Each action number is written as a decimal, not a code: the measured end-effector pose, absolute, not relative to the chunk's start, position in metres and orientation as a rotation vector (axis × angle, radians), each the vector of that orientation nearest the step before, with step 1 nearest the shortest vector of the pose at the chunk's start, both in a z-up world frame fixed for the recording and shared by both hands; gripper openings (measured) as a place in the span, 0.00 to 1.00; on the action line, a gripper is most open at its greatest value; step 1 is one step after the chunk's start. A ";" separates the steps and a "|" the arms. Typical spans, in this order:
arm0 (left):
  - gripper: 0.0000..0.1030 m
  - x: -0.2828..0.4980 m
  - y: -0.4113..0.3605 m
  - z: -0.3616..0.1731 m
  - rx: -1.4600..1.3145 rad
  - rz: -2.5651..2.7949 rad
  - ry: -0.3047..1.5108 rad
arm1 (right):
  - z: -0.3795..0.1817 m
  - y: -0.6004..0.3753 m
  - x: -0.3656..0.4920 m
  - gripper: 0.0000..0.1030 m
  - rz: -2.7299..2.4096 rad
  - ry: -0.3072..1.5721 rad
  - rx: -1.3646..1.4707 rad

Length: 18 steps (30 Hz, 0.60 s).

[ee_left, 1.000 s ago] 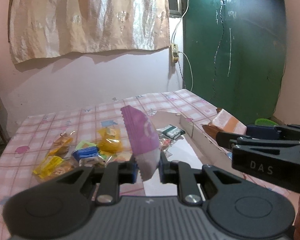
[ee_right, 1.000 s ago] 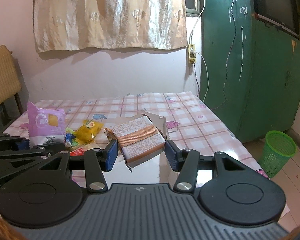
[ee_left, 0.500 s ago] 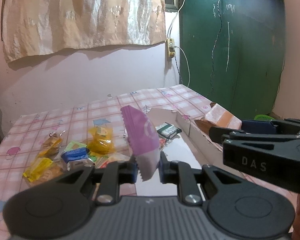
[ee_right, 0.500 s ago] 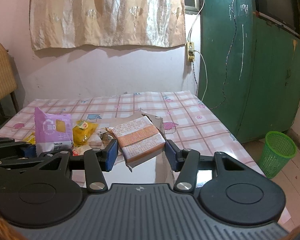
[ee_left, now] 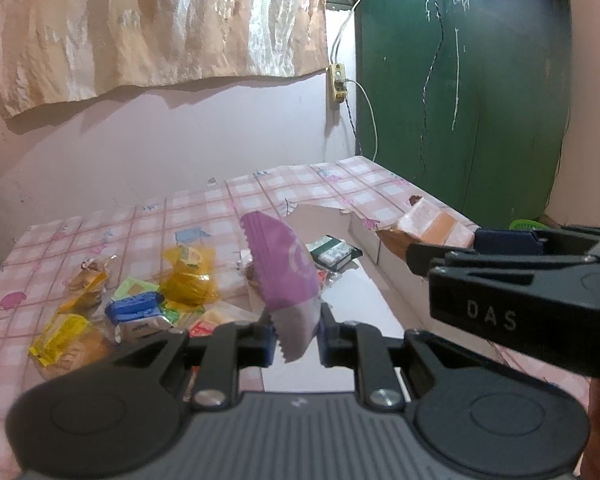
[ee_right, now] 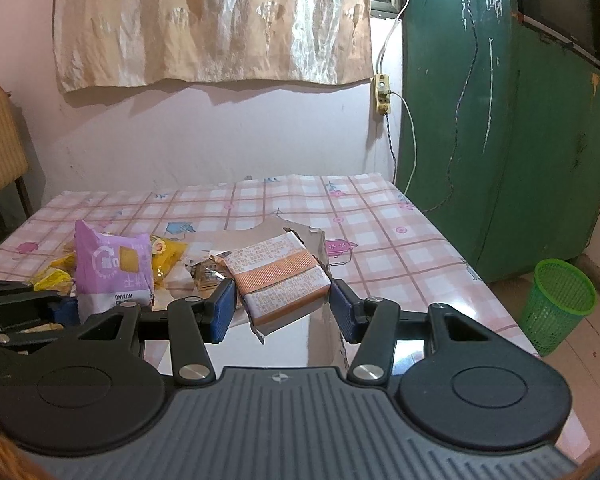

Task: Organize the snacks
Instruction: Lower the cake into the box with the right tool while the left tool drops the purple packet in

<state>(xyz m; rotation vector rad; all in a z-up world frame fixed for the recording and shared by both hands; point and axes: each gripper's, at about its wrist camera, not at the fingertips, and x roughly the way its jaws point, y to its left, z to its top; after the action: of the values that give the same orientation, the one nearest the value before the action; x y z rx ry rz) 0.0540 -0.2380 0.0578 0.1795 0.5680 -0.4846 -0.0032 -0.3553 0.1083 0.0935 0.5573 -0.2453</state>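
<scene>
Left gripper [ee_left: 294,338] angled down toward the surface [ee_left: 260,188], fingers [ee_left: 265,340] clamped tight on the lower, serrated edge of a purple snack packet [ee_left: 286,276], packet standing upright and edge-on, lifted clear of the pink checked cloth and hanging over the white cardboard box [ee_left: 352,300]. Right gripper [ee_right: 282,306] just beside it, tilted down at much the same slant, fingers [ee_right: 222,308] part-way apart and pressed on both sides of a white-and-orange wrapped pack [ee_right: 280,276], pack held tipped with its far end higher, above the same box [ee_right: 320,248]. Both grippers side by side, each visible from the other's camera. Loose snacks in a heap [ee_left: 140,300] on the surface left of the box: yellow wrappers, a blue-and-white one, green ones. Inside the box, a dark green packet [ee_left: 332,252] near the back wall. Green mesh bin [ee_right: 560,304] on the floor off the right end of the surface
</scene>
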 end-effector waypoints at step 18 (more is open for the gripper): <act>0.17 0.078 -0.260 0.033 0.200 -0.519 0.622 | 0.092 -0.372 0.019 0.62 -0.251 0.608 0.091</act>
<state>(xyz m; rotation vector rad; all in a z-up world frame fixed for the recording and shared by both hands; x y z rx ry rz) 0.0776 -0.2600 0.0330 0.2004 0.6222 -0.5191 0.0194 -0.3721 0.0920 0.0912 0.6084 -0.2508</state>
